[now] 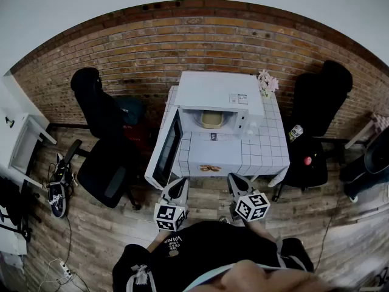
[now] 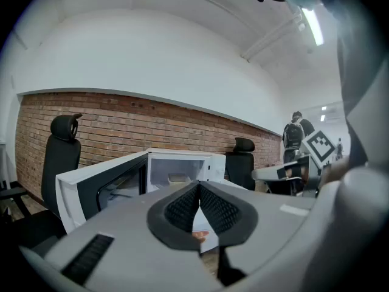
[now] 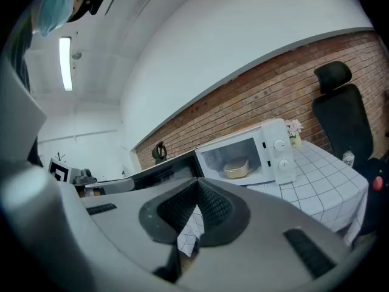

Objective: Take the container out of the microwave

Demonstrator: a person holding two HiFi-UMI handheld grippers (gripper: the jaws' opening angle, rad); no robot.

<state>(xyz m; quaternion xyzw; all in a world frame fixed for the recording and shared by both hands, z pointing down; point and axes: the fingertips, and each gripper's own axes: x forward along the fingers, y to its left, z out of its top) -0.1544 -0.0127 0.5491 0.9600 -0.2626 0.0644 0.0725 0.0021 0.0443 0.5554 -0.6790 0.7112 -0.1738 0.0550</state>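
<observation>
Microwave (image 1: 219, 99): white unit on the surface (image 1: 267, 148), which carries a white checked cloth; at 12 o'clock from both grippers in the head view; two round knobs on the panel at its 3 o'clock side.
Door (image 1: 165, 151): swung out wide on its hinge at the 9 o'clock side of the cavity; dark window pane; cavity fully exposed.
Container (image 1: 211, 120): pale beige dish with a raised rim; rests on the cavity floor inside the Microwave, near the middle; nothing touches it; visible in both gripper views.
Left gripper (image 1: 178, 190): jaws together, pads meeting at the tips, nothing between them; held off the near edge of the surface, at 7 o'clock from the cavity, just beside the free edge of the Door; well apart from the Container.
Right gripper (image 1: 239, 186): jaws together, nothing between them; held off the near edge of the surface, at 5 o'clock from the cavity; well apart from the Container; aimed toward the Microwave front.
Flower vase (image 1: 265, 84): pale pink blossoms; stands on the surface at 2 o'clock from the Microwave, just beside its 3 o'clock wall.
Seating: one black office chair (image 1: 100, 111) at 9 o'clock from the surface; a second office chair (image 1: 316, 96) at 3 o'clock.
Brick wall (image 1: 121, 47): red brick; behind the Microwave at 12 o'clock.
Floor (image 1: 109, 236): wood planks; shoes (image 1: 58, 190) lie at 9 o'clock, well apart from the surface.
</observation>
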